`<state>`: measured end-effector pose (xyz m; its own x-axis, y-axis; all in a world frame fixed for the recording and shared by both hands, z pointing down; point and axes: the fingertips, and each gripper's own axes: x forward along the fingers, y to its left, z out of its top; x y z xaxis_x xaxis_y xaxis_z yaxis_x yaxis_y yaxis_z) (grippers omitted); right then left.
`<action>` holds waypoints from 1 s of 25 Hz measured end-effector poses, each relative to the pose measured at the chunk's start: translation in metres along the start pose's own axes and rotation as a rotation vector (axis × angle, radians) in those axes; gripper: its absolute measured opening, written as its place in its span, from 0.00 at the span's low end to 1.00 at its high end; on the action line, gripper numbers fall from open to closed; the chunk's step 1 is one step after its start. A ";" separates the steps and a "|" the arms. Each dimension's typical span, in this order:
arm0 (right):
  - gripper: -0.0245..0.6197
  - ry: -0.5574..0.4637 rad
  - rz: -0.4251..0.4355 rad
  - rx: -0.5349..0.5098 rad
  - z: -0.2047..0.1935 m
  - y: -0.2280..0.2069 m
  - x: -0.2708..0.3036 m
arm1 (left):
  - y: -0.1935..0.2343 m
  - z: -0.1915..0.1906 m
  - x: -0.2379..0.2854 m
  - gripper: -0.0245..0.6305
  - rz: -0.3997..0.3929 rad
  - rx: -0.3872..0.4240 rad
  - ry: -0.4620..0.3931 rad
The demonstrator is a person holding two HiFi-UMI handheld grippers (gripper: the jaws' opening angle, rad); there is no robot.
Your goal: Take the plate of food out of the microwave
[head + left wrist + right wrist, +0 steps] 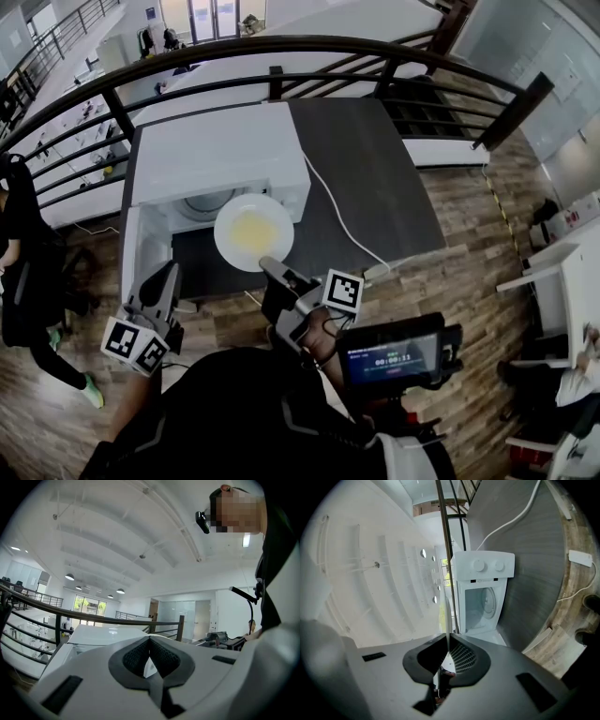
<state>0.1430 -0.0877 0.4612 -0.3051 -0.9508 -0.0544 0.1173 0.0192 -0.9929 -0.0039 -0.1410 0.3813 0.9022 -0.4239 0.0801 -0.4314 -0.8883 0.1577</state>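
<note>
While the right gripper (269,269) pinches the plate (253,232), the left gripper (161,278) is pressed together, empty.

I wear a black long-sleeved top (234,412). My left gripper (161,279): grey-and-black tongs, with a white cube with black square markers (134,344). My right gripper (270,269): same build, same kind of marker cube (343,291), plus a black box with a small lit screen (394,356). Close up, both shells are pale grey with dark rectangular slots. The pads (133,658) are dark grey and cross-hatched. Black camera (202,521) on my head.
</note>
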 end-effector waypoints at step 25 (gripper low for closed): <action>0.06 0.009 0.000 -0.016 -0.002 0.001 -0.002 | -0.001 -0.004 0.004 0.04 -0.008 -0.010 0.001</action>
<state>0.1413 -0.0854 0.4598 -0.3134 -0.9480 -0.0552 0.1018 0.0243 -0.9945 -0.0002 -0.1407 0.3857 0.9055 -0.4169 0.0797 -0.4244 -0.8898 0.1677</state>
